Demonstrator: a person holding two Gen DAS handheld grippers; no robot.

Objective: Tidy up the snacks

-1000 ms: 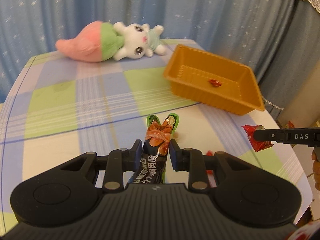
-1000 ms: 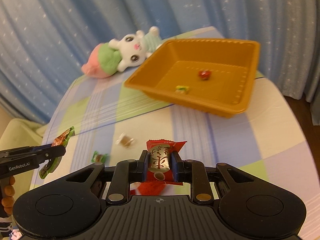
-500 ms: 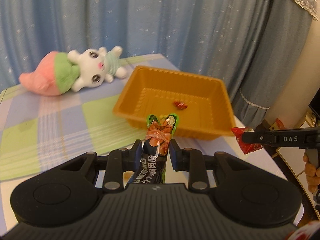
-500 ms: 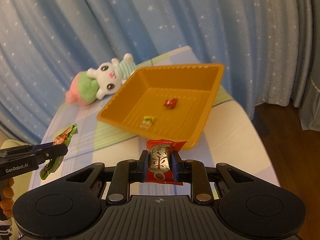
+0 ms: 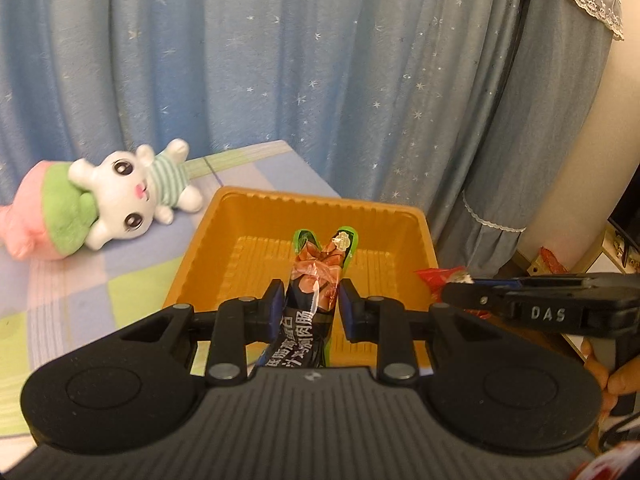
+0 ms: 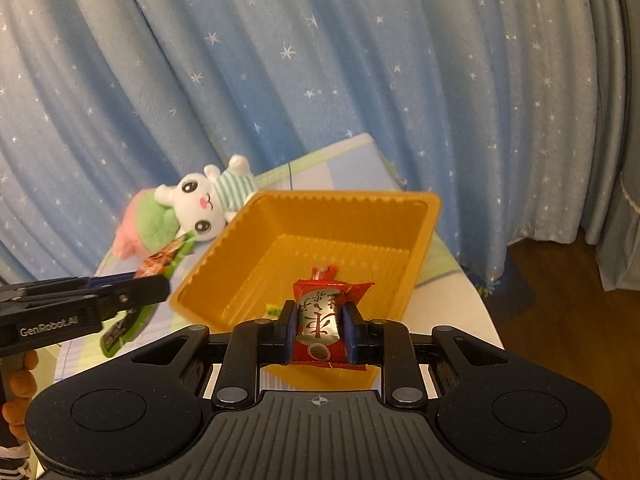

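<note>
Got a snack in each hand right now. My left hand-held gripper [image 5: 312,304] is clamped on a long sausage stick [image 5: 316,280] in a black and green wrapper, pinched around its middle so the sealed end pokes out front and the rest hangs back under the tool. My right hand-held gripper [image 6: 319,326] is squeezed tight on a small red candy [image 6: 322,320] with a silver label, gripped across the fat middle so the crimped ends stick out either side.

I'm holding both up off the surface [image 5: 120,280], over the near edge of the orange tray [image 6: 248,220] — my read is that's so I can just let go and have them drop inside instead of sliding them over the rim.

The tray sits at the far end of the checkered surface, right by the blue curtain [image 6: 360,80], with a plush bunny [image 5: 132,192] lying just beside its left side. It isn't empty — from the right camera I can see a small red wrapped piece [image 6: 324,271] toward the middle of the floor and a little yellow-green one [image 6: 273,309] nearer me, mostly hidden behind my tool. The rest of the tray floor looks bare, so plenty of room.
</note>
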